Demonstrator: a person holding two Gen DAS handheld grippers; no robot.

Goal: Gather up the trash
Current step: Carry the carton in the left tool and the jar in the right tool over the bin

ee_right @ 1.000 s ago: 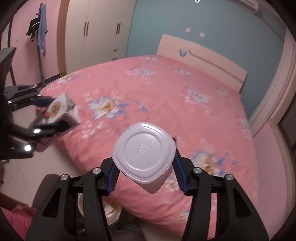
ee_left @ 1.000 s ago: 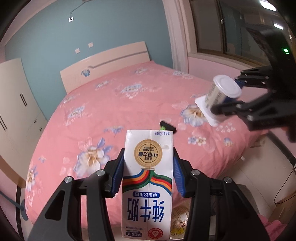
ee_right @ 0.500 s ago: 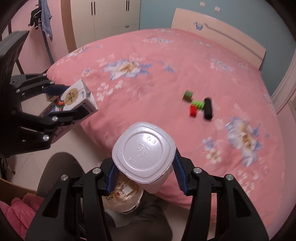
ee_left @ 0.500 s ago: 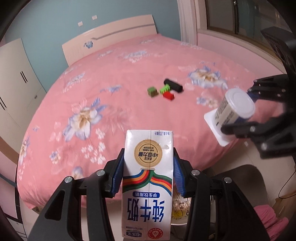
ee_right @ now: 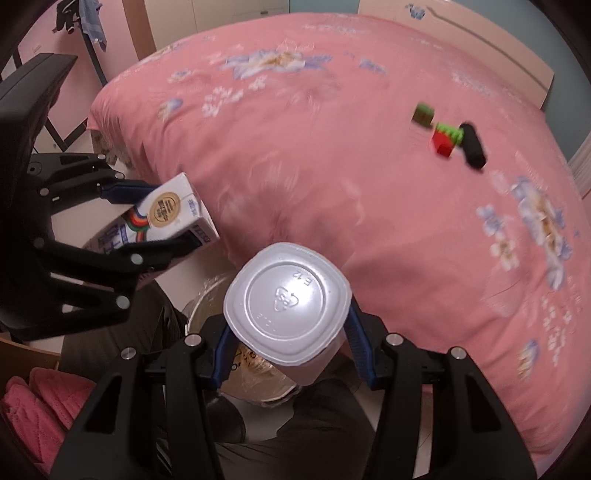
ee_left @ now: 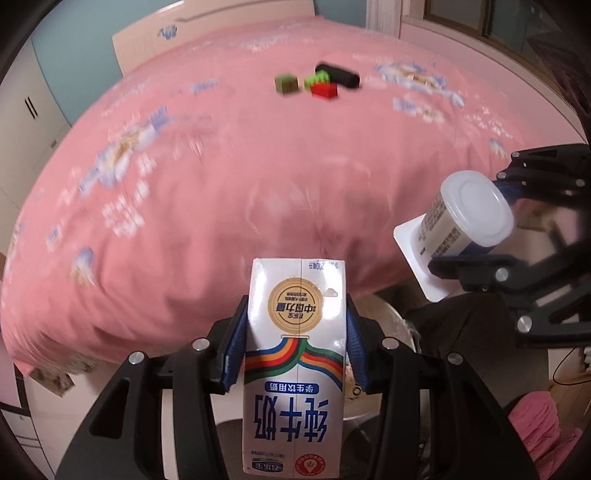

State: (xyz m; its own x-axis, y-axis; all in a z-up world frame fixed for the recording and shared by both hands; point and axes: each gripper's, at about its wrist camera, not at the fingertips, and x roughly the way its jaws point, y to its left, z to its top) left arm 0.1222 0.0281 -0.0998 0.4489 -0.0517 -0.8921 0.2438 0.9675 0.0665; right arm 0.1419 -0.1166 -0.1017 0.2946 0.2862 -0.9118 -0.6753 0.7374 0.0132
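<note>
Left gripper (ee_left: 295,354) clamps a white milk carton (ee_left: 295,369) between its blue pads (ee_left: 233,354), print upside down to the left wrist camera, carton filling the 6 o'clock part of that view. Right gripper (ee_right: 288,350) pinches a white plastic yogurt cup (ee_right: 287,314) at its sides, cup base facing the right wrist camera, at 6 o'clock in that view. Both point steeply downward.

Just below both loads: a round bin (ee_right: 199,314) with a clear liner, wrappers inside; partly hidden by cup and carton. In the left wrist view its rim (ee_left: 391,317) shows behind the carton at 5 o'clock.

Cross views: the right gripper with the cup (ee_left: 469,218) sits at 3 o'clock of the left wrist view; the left gripper with the carton (ee_right: 166,218) at 9 o'clock of the right wrist view. Carton and cup apart, not touching.

Dark trouser legs (ee_right: 314,435) of the person beside the bin. Pink quilted cloth (ee_right: 33,413) at 8 o'clock.

Beyond: bed with pink floral cover (ee_left: 221,184). On it, well away from the bin, a cluster at 12 o'clock of the left wrist view: brown-green block (ee_left: 286,84), red block (ee_left: 325,89) with green piece (ee_left: 317,78) touching it, black cylinder (ee_left: 338,75) just beside. Blurred.

Farthest: headboard (ee_left: 177,29), wardrobe (ee_left: 26,110).
</note>
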